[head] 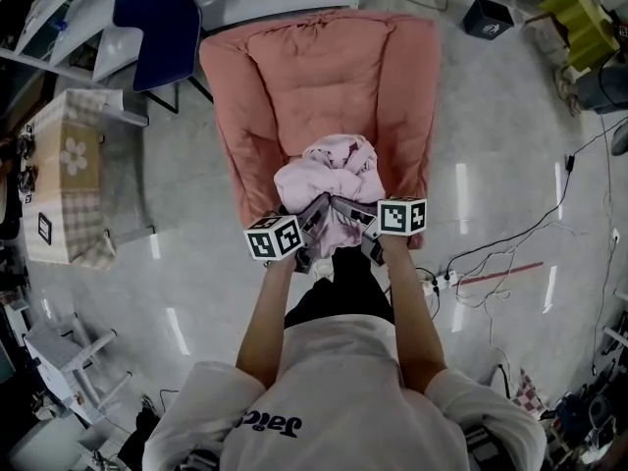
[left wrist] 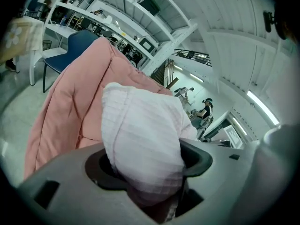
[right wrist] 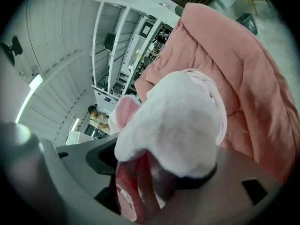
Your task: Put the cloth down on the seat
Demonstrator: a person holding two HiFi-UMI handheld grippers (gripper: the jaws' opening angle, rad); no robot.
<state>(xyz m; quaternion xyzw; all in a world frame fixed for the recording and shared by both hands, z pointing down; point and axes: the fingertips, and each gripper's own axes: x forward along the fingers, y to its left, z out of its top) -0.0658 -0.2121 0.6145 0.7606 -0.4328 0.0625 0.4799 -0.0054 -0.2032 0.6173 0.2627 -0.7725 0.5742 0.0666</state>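
A bundled pale pink and white cloth (head: pixel 329 180) hangs over the front of the salmon-pink padded seat (head: pixel 324 77). Both grippers hold it from the near side. My left gripper (head: pixel 314 216) has a thick wad of the cloth (left wrist: pixel 140 139) filling its jaws, with the seat's cushion (left wrist: pixel 70 107) behind. My right gripper (head: pixel 357 216) is closed on another fluffy fold of the cloth (right wrist: pixel 178 130), and the seat's back (right wrist: pixel 243 69) rises to the right. The wads hide the pads of both grippers. In the head view the two marker cubes sit side by side at the seat's front edge.
A blue chair (head: pixel 157 27) stands at the back left, and a box draped in checked cloth (head: pixel 64 175) at the left. Cables and a power strip (head: pixel 442 283) lie on the floor at the right. A green stool (head: pixel 579 13) is far right.
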